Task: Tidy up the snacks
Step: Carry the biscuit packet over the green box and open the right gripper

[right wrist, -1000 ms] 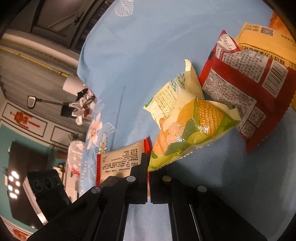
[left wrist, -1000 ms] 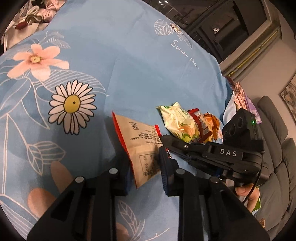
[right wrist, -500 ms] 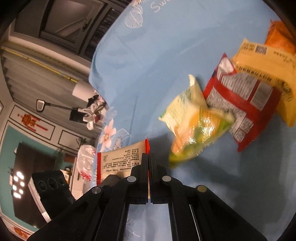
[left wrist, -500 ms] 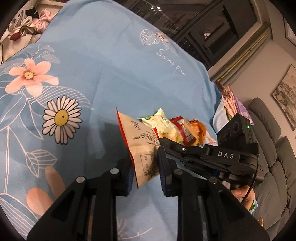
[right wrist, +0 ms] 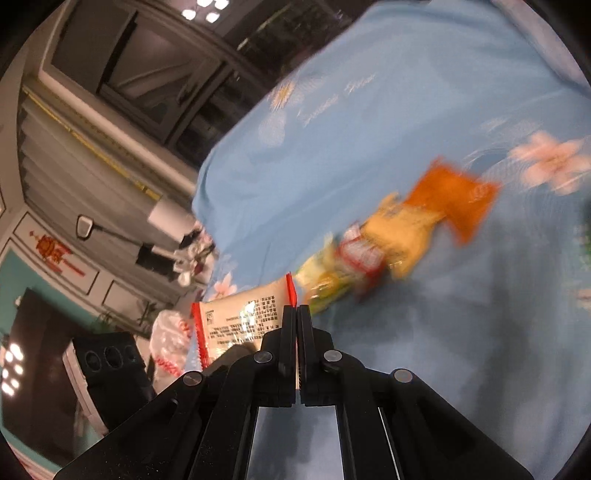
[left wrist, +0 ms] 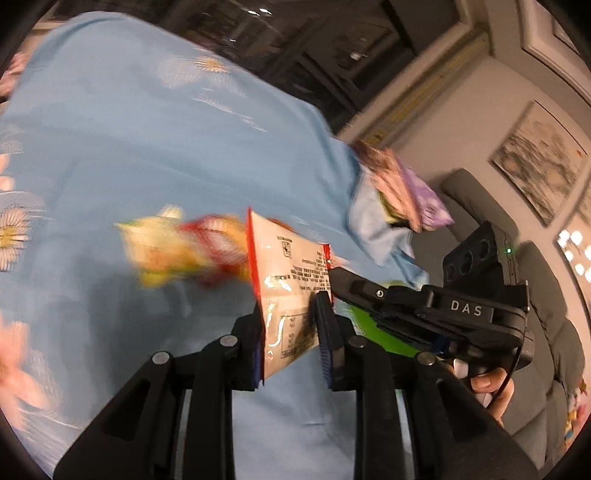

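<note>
Both wrist views blurrily share the packet (left wrist: 291, 291).

I see dim, warm indoor light; ceiling lamps (right wrist: 201, 9) glare at twelve o'clock, motion blur smears the snack pile (right wrist: 391, 240), fisheye edges bend.
</note>
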The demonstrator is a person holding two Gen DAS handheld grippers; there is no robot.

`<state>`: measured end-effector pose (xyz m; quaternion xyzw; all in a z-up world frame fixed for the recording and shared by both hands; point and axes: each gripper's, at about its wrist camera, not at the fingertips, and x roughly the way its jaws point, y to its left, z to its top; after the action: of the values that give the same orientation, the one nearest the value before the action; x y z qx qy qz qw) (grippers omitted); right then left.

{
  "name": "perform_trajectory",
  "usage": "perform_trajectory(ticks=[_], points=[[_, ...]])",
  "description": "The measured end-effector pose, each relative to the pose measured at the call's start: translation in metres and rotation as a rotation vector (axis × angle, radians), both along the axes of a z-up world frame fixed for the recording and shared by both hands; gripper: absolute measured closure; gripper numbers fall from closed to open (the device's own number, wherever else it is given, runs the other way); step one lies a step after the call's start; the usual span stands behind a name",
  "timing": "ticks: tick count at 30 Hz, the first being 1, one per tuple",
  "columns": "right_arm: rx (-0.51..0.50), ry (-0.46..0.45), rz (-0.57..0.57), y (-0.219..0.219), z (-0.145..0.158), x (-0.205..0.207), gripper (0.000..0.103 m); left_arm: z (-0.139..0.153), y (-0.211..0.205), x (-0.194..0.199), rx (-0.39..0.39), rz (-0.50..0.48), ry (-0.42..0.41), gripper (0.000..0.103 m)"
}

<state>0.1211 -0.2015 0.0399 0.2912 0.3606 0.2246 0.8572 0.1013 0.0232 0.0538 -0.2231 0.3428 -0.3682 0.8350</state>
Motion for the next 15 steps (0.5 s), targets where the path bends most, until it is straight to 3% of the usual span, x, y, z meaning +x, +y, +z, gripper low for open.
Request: perform_trajectory(ticks=[5,11,12,15], points=[[0.009,-0.024,-0.133,-0.088,0.017,-0.049,0.101,0.027,-0.089,-0.026,0.051,-0.121,-0.052,0.082],[0.049,-0.065,-0.313,-0.2,0.027,-0.109,0.101,0.035,-0.205,-0.049,0.022,-0.3,-0.05,0.082],[0.058,-0.072,-0.336,-0.215,0.028,-0.118,0.101,0.033,-0.22,-0.051,0.042,-0.314,-0.048,0.088],[0.067,-0.089,-0.423,-0.257,0.025,-0.144,0.101,0.023,-0.277,-0.061,0.127,-0.378,-0.037,0.088]])
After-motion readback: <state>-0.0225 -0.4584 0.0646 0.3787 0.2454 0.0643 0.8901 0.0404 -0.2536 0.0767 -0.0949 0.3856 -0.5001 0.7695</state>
